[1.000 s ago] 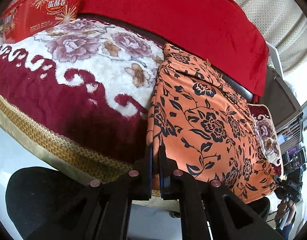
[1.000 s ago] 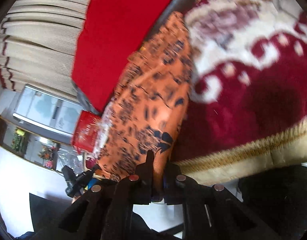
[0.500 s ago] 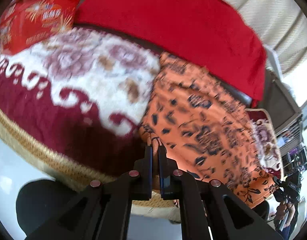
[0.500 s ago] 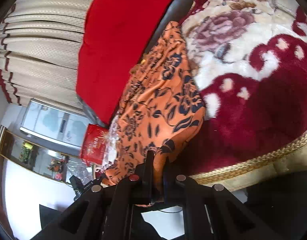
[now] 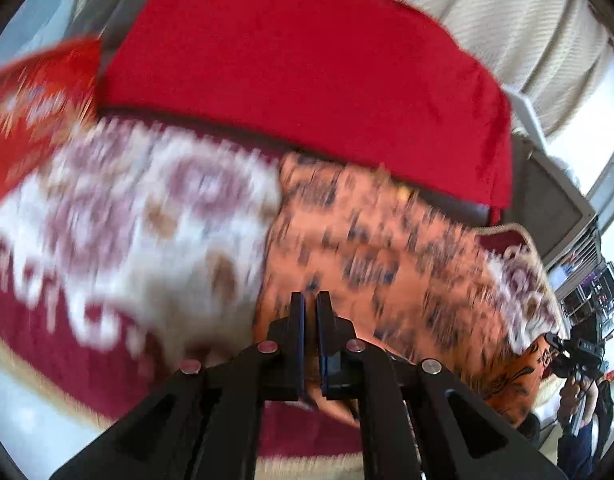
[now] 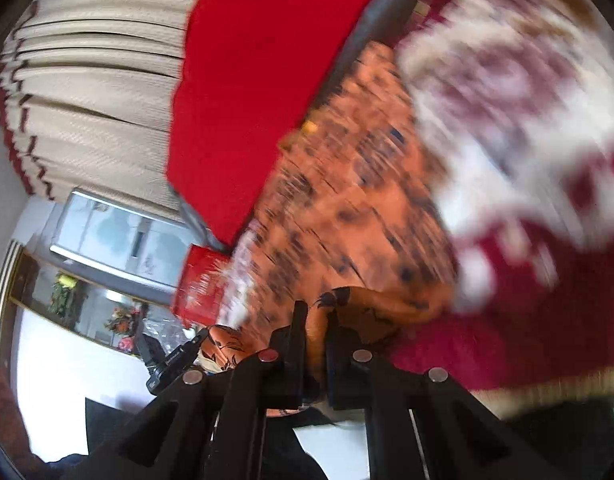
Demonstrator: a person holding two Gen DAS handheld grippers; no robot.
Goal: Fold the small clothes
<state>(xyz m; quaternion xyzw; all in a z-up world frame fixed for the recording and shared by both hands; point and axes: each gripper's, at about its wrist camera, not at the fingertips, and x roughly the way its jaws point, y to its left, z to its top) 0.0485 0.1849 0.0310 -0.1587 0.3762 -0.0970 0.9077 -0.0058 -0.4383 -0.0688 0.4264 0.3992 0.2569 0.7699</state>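
Observation:
An orange garment with a dark flower print (image 5: 371,256) lies on a plush maroon and white blanket (image 5: 139,216). My left gripper (image 5: 310,304) is shut on the garment's near left corner, lifted off the blanket. In the right wrist view the same garment (image 6: 347,200) stretches away from my right gripper (image 6: 315,312), which is shut on its other near corner. The held hem curls up between the two grips. Both views are blurred by motion.
A red cloth (image 5: 307,72) drapes the sofa back behind the garment. A red snack box (image 5: 31,112) stands at the blanket's far left. Beige curtains (image 6: 99,92) hang behind. A person's hand with a black device (image 5: 575,364) is at the right edge.
Both grippers have lifted the garment's near edge off the blanket's front and carried it toward the sofa back. The cloth's near part now folds over itself.

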